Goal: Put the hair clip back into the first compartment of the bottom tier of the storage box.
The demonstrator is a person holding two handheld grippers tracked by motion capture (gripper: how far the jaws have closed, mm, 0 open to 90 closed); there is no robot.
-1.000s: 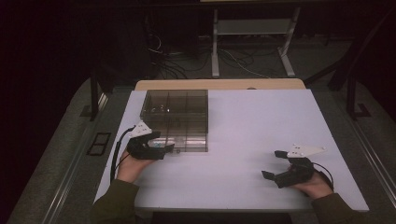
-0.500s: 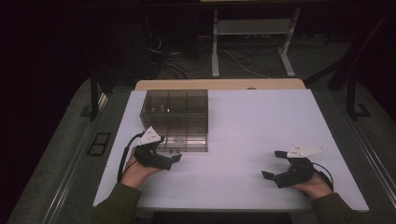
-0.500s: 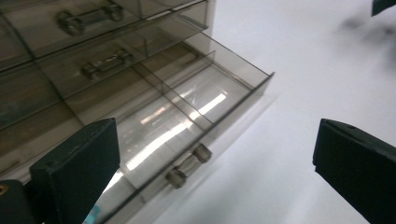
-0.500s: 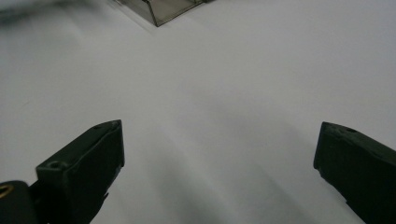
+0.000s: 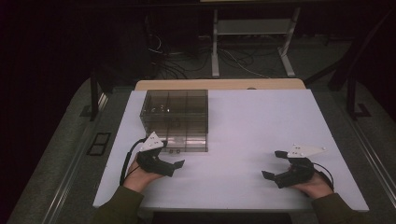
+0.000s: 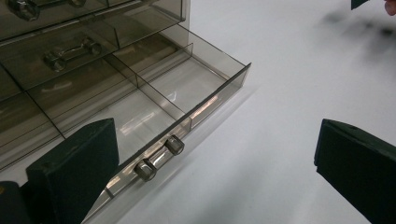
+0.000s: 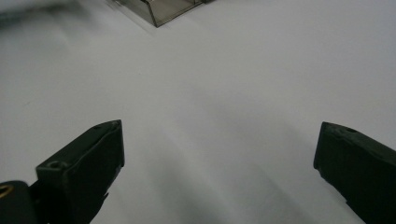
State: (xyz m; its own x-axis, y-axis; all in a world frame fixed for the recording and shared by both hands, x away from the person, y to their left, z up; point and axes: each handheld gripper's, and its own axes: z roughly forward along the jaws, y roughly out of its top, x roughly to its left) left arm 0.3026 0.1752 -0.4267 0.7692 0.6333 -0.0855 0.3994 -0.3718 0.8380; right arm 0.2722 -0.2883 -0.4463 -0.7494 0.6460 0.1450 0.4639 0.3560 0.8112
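A smoked clear drawer cabinet [image 5: 174, 114] stands on the white table [image 5: 261, 121] at the left. Its bottom drawer [image 6: 187, 88] is pulled out, and its two divided compartments look empty. The drawer's clear bar handle [image 6: 158, 158] lies just ahead of my left gripper [image 6: 210, 172], a little toward its left jaw. That gripper is open and holds nothing. In the high view the left gripper [image 5: 175, 168] sits just in front of the drawer [image 5: 187, 145]. My right gripper [image 5: 272, 164] rests open near the front right of the table, with bare table between its jaws [image 7: 219, 172].
The upper drawers [image 6: 70, 51] are closed and have clear handles. A corner of the pulled-out drawer [image 7: 161, 9] shows far ahead of the right gripper. A wooden edge [image 5: 219, 84] lies behind the table, with dark floor, cables and a stand beyond.
My left gripper has drawn back from the cabinet front toward the near edge of the table. The right gripper has stayed where it was.
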